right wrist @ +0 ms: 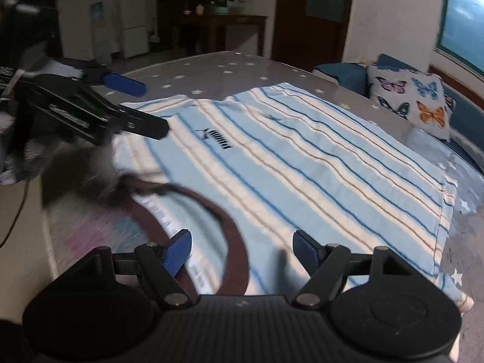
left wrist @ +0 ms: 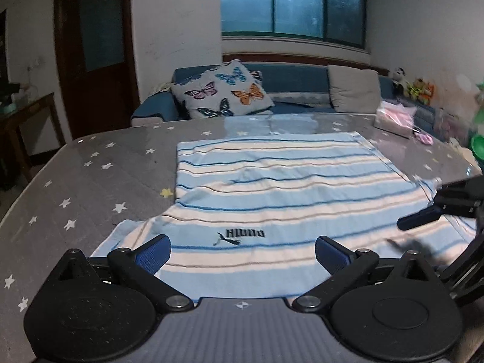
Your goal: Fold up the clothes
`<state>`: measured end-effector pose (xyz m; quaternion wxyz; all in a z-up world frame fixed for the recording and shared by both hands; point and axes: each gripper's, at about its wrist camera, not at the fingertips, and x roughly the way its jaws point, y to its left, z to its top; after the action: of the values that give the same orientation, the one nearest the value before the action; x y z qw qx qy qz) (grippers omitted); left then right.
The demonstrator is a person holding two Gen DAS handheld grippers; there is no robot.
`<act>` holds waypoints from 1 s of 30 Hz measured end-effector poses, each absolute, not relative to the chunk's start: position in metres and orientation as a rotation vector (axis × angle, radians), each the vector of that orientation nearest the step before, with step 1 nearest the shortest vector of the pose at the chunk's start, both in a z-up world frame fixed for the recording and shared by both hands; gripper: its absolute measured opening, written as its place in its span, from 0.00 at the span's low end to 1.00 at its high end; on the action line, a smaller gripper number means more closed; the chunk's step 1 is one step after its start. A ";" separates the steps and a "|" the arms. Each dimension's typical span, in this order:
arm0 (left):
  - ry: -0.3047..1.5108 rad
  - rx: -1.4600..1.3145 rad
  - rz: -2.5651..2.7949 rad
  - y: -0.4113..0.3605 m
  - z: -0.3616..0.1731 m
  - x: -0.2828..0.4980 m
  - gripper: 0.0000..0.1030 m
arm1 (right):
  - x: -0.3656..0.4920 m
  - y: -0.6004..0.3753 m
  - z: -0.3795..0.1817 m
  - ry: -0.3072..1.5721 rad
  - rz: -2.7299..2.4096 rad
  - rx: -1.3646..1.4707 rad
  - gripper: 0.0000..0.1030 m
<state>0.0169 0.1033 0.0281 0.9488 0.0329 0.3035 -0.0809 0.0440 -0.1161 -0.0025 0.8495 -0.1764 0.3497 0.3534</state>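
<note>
The left tongs (left wrist: 243, 252) stand spread as wide as they go, nothing between the blue pads (left wrist: 152, 254), pitched down over the near hem of the striped shirt (left wrist: 272, 187). The right tongs (right wrist: 242, 249) are also parted with a clear gap, tilted down above the shirt's brown collar (right wrist: 217, 211); neither pair presses on the cloth.

In the right wrist view the left tongs show at 10 o'clock, held above the shirt's edge with one blue pad pointing toward the far side of the worktop (right wrist: 211, 69). In the left wrist view the right tongs come in from 3 o'clock, their tip hanging over the shirt's right side; blur hides whether it touches.

The shirt, pale blue and cream with thin dark stripes and a dark chest logo (left wrist: 240, 236), lies spread flat in the middle of the grey, star-patterned worktop, one sleeve reaching out at 8 o'clock in the left wrist view.

Beyond the worktop, at 12 o'clock, a blue sofa (left wrist: 290, 75) carries a butterfly cushion (left wrist: 222, 90) and a plain grey cushion (left wrist: 354, 89).
</note>
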 end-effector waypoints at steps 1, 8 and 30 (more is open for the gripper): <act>0.619 0.061 -0.153 0.105 0.029 0.019 1.00 | 0.048 -0.113 -0.004 0.738 0.740 -0.372 0.74; 0.658 0.018 -0.093 0.119 0.024 0.029 1.00 | 0.047 -0.103 -0.015 0.800 0.816 -0.392 0.73; 0.730 0.100 -0.017 0.117 -0.017 0.014 1.00 | 0.028 -0.082 -0.015 0.746 0.877 -0.419 0.76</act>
<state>0.0138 0.1166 -0.0166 0.9328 0.0491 0.3570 -0.0082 0.0285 -0.0818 -0.0154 0.8180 -0.1965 0.3503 0.4118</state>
